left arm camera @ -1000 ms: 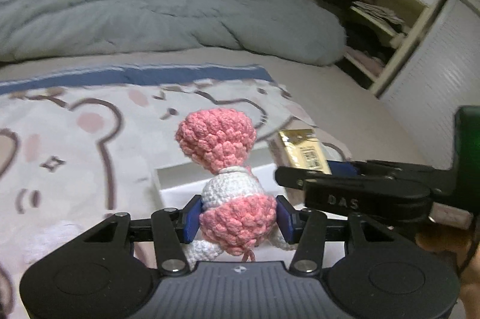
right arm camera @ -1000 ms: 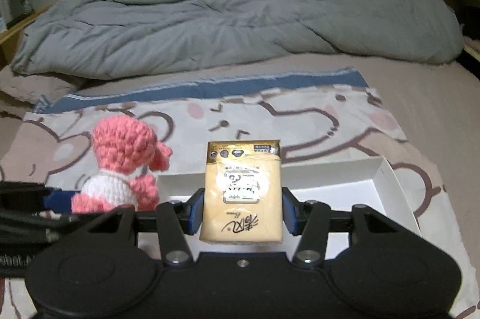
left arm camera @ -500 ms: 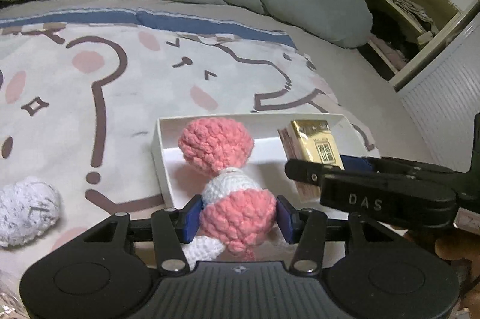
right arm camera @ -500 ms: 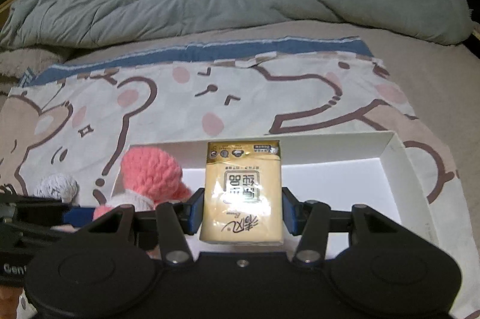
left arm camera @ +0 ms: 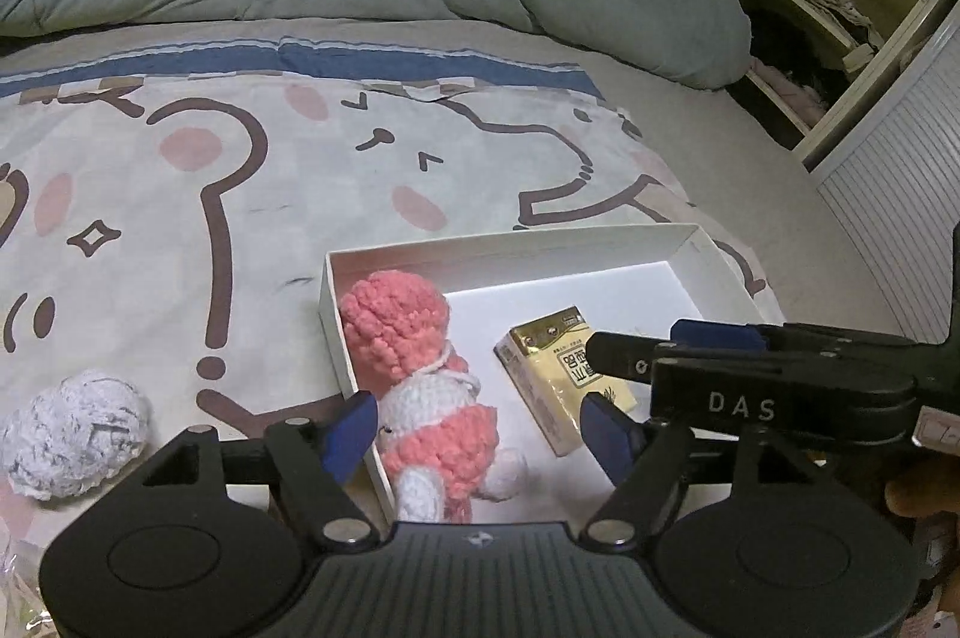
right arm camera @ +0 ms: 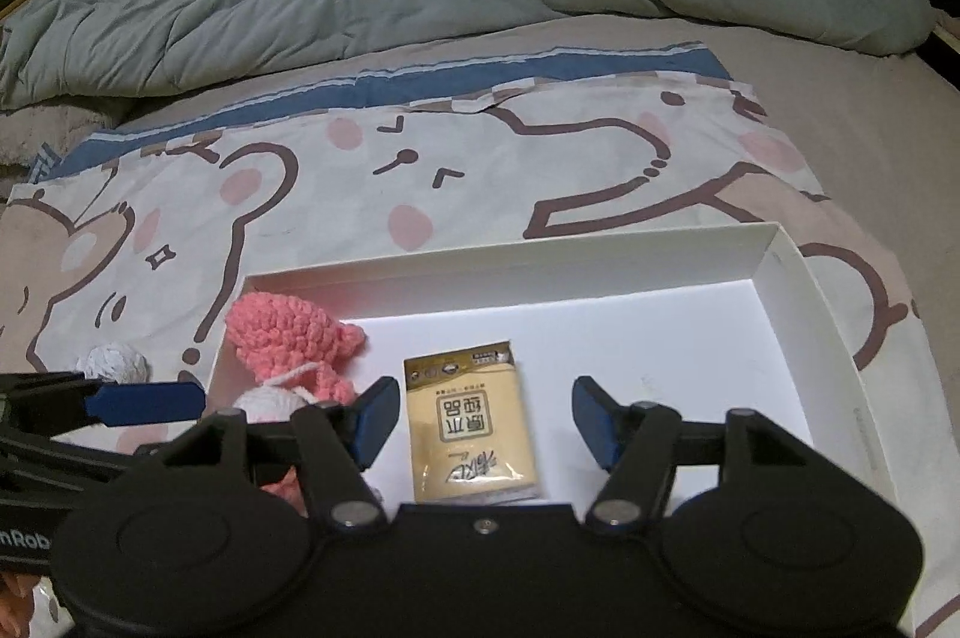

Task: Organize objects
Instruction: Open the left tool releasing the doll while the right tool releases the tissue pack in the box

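Over white box (right arm camera: 798, 272): both grippers angled down, fingers opening.

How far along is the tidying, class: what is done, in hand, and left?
Done: the pink crochet doll and the gold tissue pack lie inside the white box. In hand: nothing; the left gripper and right gripper are opening, fingers clear of both items. Left: the grey-white yarn ball sits on the bear-print sheet outside the box.
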`<state>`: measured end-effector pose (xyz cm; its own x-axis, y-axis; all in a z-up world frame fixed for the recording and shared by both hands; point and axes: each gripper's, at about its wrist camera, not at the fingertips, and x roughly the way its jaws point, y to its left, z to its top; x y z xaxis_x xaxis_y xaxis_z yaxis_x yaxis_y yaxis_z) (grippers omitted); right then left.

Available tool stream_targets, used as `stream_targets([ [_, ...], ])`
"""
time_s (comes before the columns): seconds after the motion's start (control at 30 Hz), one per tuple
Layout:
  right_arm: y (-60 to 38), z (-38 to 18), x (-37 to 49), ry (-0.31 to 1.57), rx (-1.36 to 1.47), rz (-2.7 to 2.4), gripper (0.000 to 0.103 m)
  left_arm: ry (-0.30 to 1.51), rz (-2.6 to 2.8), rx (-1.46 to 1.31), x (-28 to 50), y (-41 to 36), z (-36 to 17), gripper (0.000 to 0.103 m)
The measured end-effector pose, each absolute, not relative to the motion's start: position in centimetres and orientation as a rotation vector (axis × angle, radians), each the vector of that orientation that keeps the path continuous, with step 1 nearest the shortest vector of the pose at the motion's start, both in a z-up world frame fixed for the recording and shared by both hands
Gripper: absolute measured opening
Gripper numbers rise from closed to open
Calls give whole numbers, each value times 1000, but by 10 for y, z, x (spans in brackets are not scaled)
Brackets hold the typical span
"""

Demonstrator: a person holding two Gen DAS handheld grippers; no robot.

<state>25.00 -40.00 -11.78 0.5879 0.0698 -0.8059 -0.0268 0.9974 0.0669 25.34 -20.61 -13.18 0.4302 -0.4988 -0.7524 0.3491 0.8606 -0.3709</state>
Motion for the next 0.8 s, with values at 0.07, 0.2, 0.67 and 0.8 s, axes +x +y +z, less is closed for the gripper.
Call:
stream_targets([
  [0.07, -400, -115, 248, 936, 57, 57, 64, 993, -532, -167, 252, -205, -129, 75],
  [0.2, -402, -110, 243, 922, 75, 52, 64, 984, -526, -175, 249, -201, -121, 75],
  [0.67, -403, -78, 211, 857, 102, 60, 64, 926, -473, -106, 219, -186, -81, 75],
  [0.8, -401, -65, 195, 830, 102, 65, 65, 914, -452, -77, 206, -183, -72, 75],
])
